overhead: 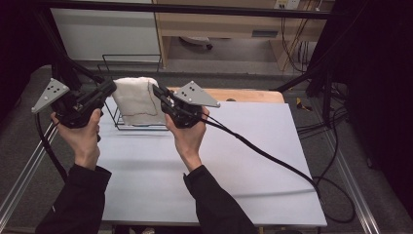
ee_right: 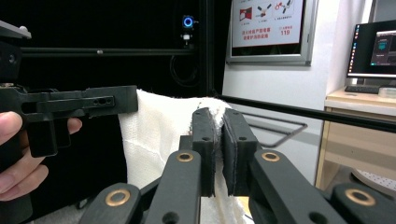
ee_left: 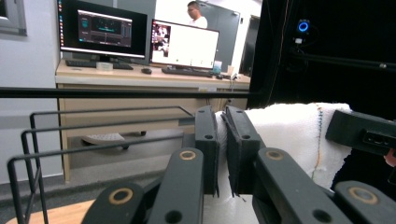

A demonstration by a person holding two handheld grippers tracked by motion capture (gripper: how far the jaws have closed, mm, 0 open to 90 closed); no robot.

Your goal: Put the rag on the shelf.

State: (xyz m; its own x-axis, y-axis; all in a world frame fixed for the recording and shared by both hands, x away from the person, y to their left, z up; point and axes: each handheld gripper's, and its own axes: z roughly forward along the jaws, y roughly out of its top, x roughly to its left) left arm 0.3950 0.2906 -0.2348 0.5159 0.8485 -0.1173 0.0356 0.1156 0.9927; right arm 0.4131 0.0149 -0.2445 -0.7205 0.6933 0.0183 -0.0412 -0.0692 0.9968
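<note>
White towel (overhead: 138, 100) stretched between both pinching jaws, above wire rack (overhead: 127, 124)

A framed poster (ee_right: 270, 29) on the wall is seen at the upper right of the right gripper view; beneath its small diagrams two lines of red characters are printed, too small to be made out, and below them the number 119 can be read. Windows with writing are shown on the monitors (ee_left: 140, 38) in the upper left of the left gripper view, but nothing on them can be read.
</note>
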